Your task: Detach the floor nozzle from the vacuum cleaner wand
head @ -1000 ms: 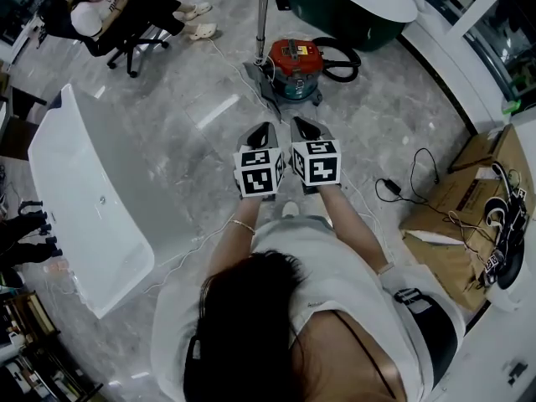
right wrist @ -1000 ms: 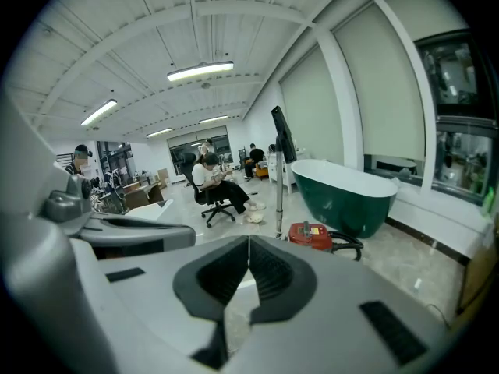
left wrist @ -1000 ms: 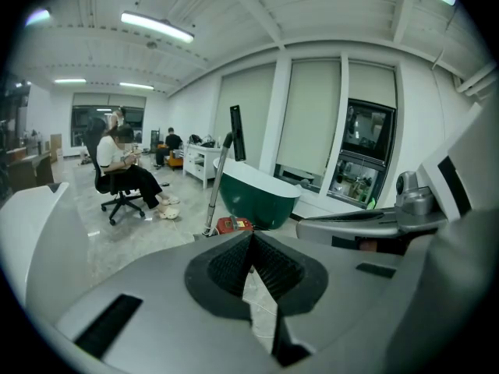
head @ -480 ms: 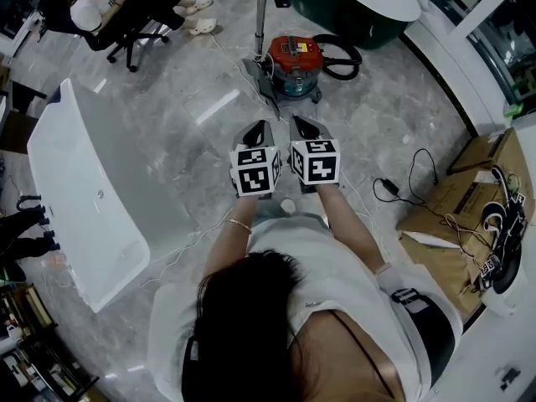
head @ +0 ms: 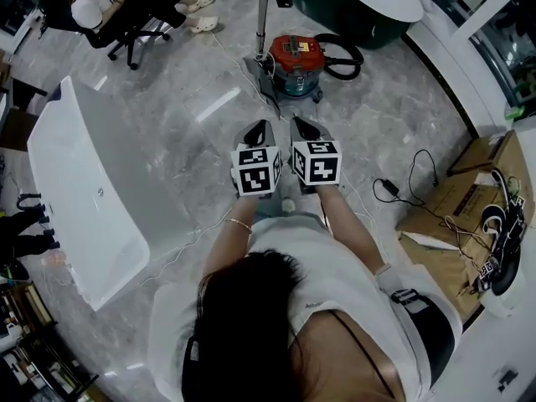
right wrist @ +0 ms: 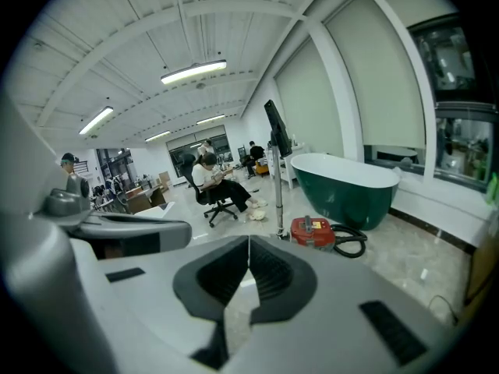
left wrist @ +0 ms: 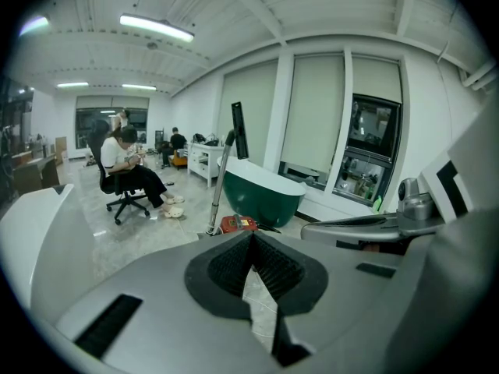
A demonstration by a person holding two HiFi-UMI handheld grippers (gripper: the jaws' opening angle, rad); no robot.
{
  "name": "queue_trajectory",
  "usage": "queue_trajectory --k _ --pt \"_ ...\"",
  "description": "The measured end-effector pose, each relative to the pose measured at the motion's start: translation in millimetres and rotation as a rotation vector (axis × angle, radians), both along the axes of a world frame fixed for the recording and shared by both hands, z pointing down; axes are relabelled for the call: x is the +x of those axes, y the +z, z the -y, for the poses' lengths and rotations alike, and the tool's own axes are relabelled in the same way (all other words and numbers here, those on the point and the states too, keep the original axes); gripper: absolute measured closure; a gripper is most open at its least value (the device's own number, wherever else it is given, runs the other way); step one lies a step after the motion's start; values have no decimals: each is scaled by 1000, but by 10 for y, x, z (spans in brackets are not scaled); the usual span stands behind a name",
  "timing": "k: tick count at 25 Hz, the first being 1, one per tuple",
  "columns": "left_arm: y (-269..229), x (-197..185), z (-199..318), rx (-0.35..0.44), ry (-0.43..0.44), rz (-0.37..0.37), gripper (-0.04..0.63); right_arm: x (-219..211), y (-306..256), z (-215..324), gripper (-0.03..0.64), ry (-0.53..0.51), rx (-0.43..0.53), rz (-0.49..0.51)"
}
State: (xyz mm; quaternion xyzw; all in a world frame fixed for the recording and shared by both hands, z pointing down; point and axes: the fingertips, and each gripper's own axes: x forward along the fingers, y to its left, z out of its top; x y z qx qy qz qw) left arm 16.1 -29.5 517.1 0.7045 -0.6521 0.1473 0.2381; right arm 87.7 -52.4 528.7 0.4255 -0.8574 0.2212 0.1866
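Red canister vacuum [head: 295, 61], metal wand [head: 263, 11] upright on grey floor nozzle [head: 263, 82]; left gripper [left wrist: 251, 237], right gripper [right wrist: 249, 244] fingers together, empty.

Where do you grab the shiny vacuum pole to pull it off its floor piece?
Probably low on the wand, just above the floor nozzle, coming in level from the person's side. It is a thin round tube standing upright, so jaws should close across it, and the red vacuum sits close beside it.
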Motion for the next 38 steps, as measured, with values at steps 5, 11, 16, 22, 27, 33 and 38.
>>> queue_trajectory --k 5,11,16,22,27,33,38 --pt "42 9 72 -3 11 -9 592 8 -21 91 601 2 13 29" --pt "31 -60 206 3 5 -15 592 -30 -14 235 601 1 18 -3" --pt "43 -98 326 3 6 -22 592 -54 9 344 601 -3 16 -17" --pt "41 -173 503 6 19 -19 592 -117 24 523 601 -1 13 -23" --pt "97 -256 670 -5 14 -26 592 -187 85 662 601 -1 -1 -30" --pt "164 -367 869 -18 13 -34 592 -279 149 853 601 1 -16 -43" --pt "189 -495 1120 -19 3 -40 592 -384 139 1111 601 9 -14 -47"
